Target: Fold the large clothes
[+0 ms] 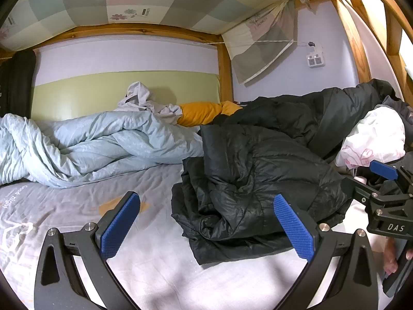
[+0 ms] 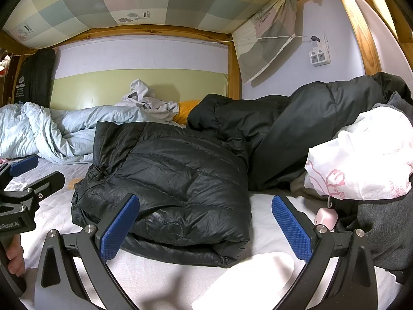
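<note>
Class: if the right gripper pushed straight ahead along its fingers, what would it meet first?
Most likely the folded black puffer jacket, lying on the bed sheet just ahead of the open right gripper; exact depth is unclear.

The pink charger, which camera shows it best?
The right wrist view: the pink charger lies in full sight on the sheet, just past the right finger of the right gripper. The left wrist view shows only a sliver of it behind that gripper.
</note>
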Motion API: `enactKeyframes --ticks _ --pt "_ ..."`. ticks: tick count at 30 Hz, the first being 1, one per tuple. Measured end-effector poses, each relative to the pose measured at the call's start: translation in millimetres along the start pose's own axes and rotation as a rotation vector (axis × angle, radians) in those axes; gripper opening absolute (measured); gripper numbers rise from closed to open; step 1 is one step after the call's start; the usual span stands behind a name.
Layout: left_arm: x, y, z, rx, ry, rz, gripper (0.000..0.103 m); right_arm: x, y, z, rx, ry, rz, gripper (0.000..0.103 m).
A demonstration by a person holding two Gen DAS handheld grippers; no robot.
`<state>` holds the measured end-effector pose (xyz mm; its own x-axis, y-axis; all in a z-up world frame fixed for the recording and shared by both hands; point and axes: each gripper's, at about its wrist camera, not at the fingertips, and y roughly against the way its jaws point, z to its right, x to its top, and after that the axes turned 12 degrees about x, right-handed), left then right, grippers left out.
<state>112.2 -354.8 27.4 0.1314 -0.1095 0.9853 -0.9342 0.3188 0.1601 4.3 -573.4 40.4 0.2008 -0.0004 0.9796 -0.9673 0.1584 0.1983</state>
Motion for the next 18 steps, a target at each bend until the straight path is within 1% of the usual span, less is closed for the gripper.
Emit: enactKeyframes --ticks 18 --pt "-2.7 -2.0 -0.1 0.001 0.003 -0.02 0.103 -0.1 0.2 0.0 0.0 0.0 -0.001 0.103"
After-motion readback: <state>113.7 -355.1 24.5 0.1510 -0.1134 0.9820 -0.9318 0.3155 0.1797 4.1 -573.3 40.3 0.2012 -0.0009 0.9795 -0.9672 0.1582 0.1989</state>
